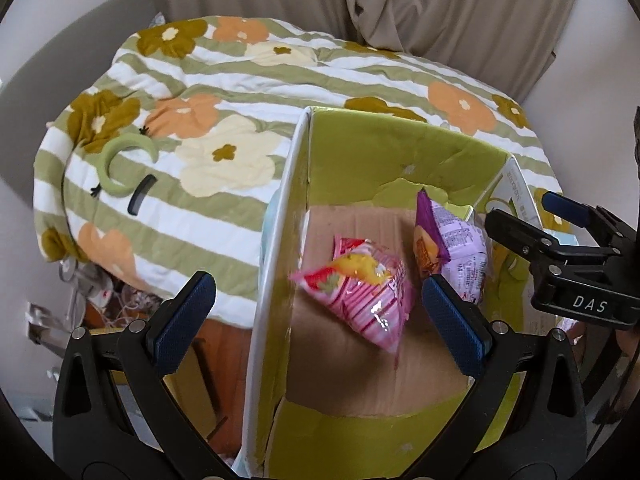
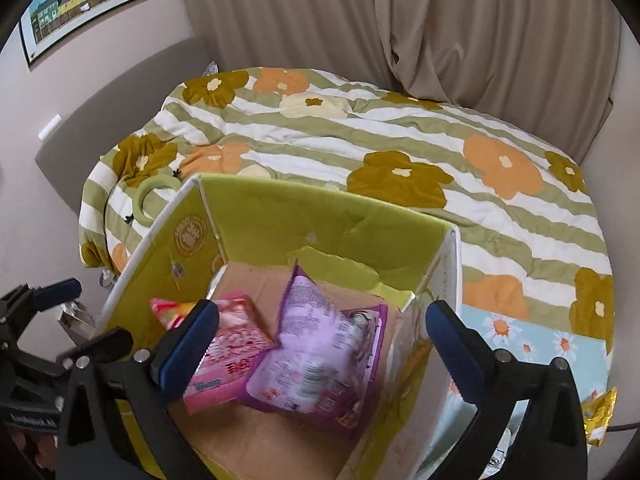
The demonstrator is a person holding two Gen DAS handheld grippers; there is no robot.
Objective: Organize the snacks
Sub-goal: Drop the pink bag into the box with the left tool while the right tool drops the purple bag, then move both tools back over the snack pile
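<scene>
Two snack bags lie inside an open cardboard box (image 2: pixel 352 224) with yellow-green walls and a bare brown floor, set at the edge of a bed under a green-and-white striped quilt (image 2: pixel 360 136) printed with orange, brown and cream flowers. The pink bag (image 1: pixel 360 292), striped in white with a yellow and red picture on its front, rests near the box's middle, puffed and glossy. Touching it, the purple bag (image 2: pixel 320 344) leans toward the right wall, its pale lilac back covered in small print. The left hand-held gripper (image 1: pixel 320 312) hangs over the box's left wall, jaws wide apart and holding nothing. The right hand-held gripper (image 2: pixel 320 344) hovers above both bags, its blue-padded jaws spread fully and empty. A gold packet (image 2: pixel 598 416) lies outside the box on a daisy-print sheet (image 2: pixel 540 344).
</scene>
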